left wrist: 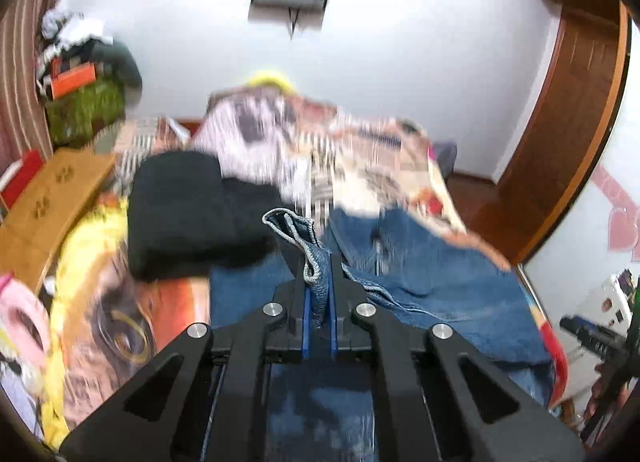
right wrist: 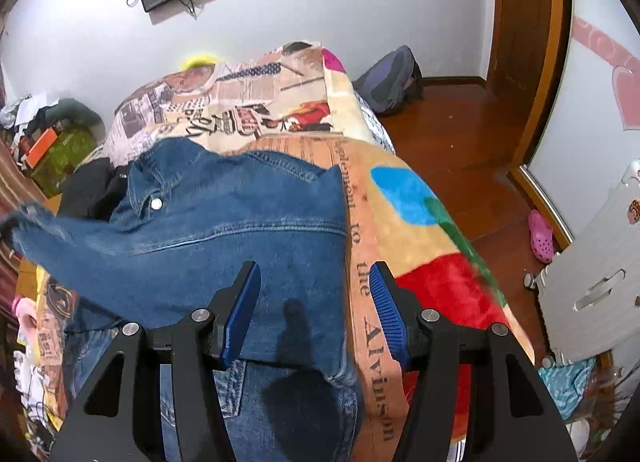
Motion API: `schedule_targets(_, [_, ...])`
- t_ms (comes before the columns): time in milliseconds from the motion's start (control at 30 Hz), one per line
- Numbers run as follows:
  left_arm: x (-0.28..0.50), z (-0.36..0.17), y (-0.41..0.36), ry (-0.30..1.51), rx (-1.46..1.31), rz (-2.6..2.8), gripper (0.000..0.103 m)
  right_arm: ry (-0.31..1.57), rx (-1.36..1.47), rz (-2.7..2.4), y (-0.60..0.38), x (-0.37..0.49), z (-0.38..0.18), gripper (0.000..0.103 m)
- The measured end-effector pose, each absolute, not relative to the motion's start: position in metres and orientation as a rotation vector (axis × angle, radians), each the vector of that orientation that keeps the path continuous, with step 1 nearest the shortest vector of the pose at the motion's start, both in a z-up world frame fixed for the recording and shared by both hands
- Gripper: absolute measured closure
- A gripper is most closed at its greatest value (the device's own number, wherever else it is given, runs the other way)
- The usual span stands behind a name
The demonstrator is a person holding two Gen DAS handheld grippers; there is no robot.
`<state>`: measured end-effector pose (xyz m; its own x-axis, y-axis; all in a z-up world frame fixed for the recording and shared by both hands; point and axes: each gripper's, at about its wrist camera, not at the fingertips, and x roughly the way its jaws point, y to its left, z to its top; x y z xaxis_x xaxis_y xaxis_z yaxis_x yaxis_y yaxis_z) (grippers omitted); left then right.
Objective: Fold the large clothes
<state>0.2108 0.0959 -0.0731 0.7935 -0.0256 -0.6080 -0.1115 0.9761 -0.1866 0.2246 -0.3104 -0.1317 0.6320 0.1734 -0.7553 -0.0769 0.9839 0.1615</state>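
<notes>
- The left gripper [left wrist: 318, 294] is clamped on a frayed edge of the denim jacket [left wrist: 432, 286]; the cloth stands pinched between the blue pads [left wrist: 307, 318] and rises above the fingertips.
- The right gripper [right wrist: 314, 302] hangs above the denim jacket [right wrist: 224, 230] with its jaws set wide apart and nothing between them.
- The jacket lies on the bed, over the printed blanket [right wrist: 372, 302], toward the blanket's near edge. One part is lifted off toward the left side of the bed.
- Left wrist view only: a black garment [left wrist: 188, 214] lies on the blanket just beside the jacket, toward the bed's left edge. This view is blurred beyond the gripper, so the blanket print cannot be read.
- Right wrist view only: a metal snap button [right wrist: 157, 204] shows on the jacket near its collar; lettering runs along the blanket just beside the jacket's right edge; a pink clog [right wrist: 541, 236] lies on the wooden floor [right wrist: 460, 150], well apart from the bed.
</notes>
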Motion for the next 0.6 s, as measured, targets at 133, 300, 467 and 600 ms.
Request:
schedule_targets(133, [0.214,-0.071,0.102,0.626,-0.160,0.088,0.098,0.889,0.117,0.146,-0.306,0.228,-0.136,0.050])
schedule_targets(300, [0.218,-0.119,0.115,0.742,-0.141,0.127,0.097,0.943,0.114,0.163,-0.297,0.233,-0.151,0.050])
schedule_targets(467, [0.218,-0.193,0.132,0.929,-0.176,0.137,0.096,0.994,0.103,0.167,-0.291,0.233,-0.166,0.050])
schedule_targets(600, [0.208,-0.228,0.128,1.004,-0.158,0.139,0.092,0.987,0.083,0.164,-0.289,0.230,-0.166,0.050])
